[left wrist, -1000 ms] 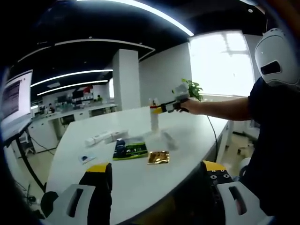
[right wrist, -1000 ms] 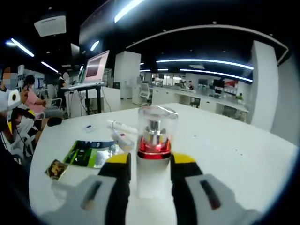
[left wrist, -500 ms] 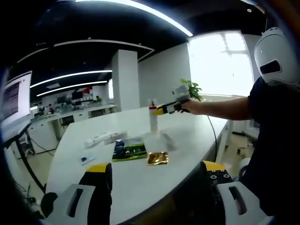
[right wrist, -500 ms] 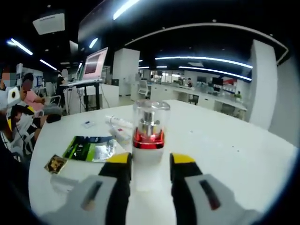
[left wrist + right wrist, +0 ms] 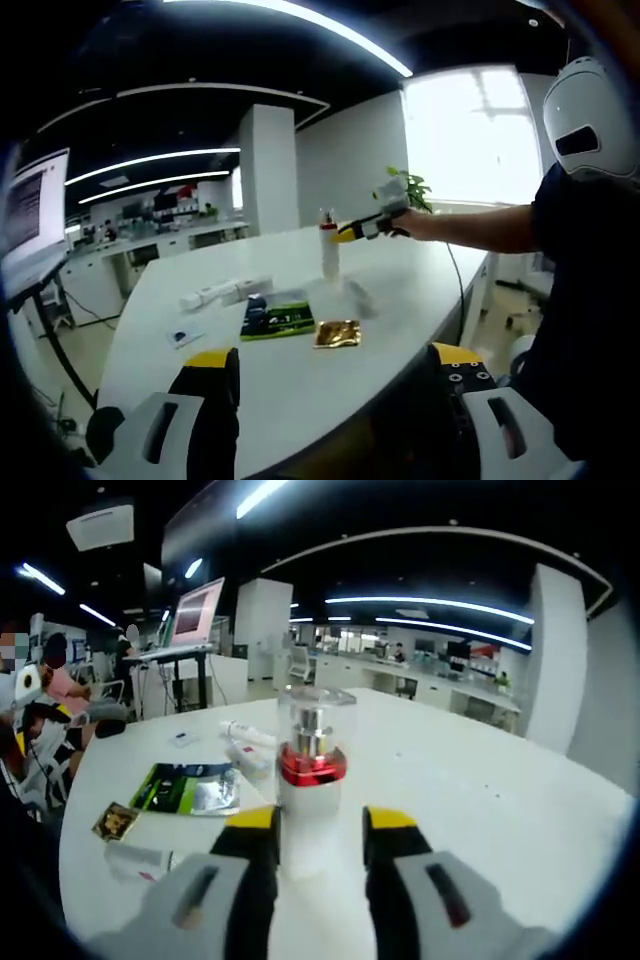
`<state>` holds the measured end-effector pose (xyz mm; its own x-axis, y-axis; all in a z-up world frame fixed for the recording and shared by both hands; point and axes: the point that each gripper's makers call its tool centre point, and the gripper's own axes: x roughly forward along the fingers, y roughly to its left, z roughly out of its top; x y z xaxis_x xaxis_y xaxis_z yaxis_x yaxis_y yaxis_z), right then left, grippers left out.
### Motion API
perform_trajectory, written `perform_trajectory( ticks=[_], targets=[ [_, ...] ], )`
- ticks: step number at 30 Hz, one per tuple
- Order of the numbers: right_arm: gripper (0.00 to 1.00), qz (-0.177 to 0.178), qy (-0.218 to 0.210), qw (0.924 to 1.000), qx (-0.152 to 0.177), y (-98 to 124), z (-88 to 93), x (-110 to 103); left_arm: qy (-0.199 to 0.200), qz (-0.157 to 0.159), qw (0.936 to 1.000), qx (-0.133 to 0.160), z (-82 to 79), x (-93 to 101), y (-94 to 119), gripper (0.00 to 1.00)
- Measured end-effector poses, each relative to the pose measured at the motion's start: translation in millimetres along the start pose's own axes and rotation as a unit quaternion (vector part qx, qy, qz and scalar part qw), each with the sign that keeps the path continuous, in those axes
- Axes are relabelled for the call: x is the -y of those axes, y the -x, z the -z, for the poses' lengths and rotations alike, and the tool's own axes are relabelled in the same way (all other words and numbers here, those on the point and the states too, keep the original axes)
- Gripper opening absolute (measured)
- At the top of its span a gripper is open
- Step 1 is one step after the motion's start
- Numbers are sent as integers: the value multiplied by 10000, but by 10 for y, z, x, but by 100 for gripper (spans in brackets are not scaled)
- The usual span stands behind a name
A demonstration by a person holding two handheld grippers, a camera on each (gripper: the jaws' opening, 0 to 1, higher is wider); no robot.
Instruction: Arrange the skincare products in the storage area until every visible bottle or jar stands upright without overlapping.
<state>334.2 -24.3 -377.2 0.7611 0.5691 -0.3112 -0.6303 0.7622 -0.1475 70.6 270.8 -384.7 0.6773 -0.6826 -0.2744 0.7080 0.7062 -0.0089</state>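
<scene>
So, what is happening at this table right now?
A person holds a claw in each hand at a white table. The right claw is open, with an upright white bottle with a red band and clear cap standing on the table beyond its tips. The left claw is open and holds nothing. A green packet, a gold sachet and a white tube lie flat on the table.

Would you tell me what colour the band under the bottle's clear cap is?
Red; the bottle shows it best in the right gripper view.
</scene>
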Motion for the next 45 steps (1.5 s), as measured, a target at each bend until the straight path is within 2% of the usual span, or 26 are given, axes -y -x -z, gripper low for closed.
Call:
perform_trajectory(
  ticks=[12, 20, 26, 29, 37, 43, 45],
  targets=[
    [29, 327, -6, 9994, -119, 81, 54, 240, 15, 13, 10000, -13, 16, 7, -20, 78],
    [29, 270, -81, 9995, -131, 30, 98, 121, 34, 15, 10000, -21, 33, 10, -11, 78],
    [32, 268, -211, 9994, -43, 3, 54, 80, 31, -10, 10000, -15, 30, -14, 17, 78],
    [36, 350, -297, 9989, 12, -20, 25, 82, 28, -7, 10000, -25, 38, -10, 18, 78],
    [37, 403, -456, 9981, 122, -120, -41, 10, 23, -16, 10000, -19, 44, -13, 38, 77],
    [42, 662, -456, 9967, 101, -175, -56, 44, -5, -9, 10000, -27, 43, -13, 55, 77],
    [42, 682, -610, 9956, 181, -186, -78, 58, -15, -11, 10000, -29, 43, -18, 63, 77]
  ],
)
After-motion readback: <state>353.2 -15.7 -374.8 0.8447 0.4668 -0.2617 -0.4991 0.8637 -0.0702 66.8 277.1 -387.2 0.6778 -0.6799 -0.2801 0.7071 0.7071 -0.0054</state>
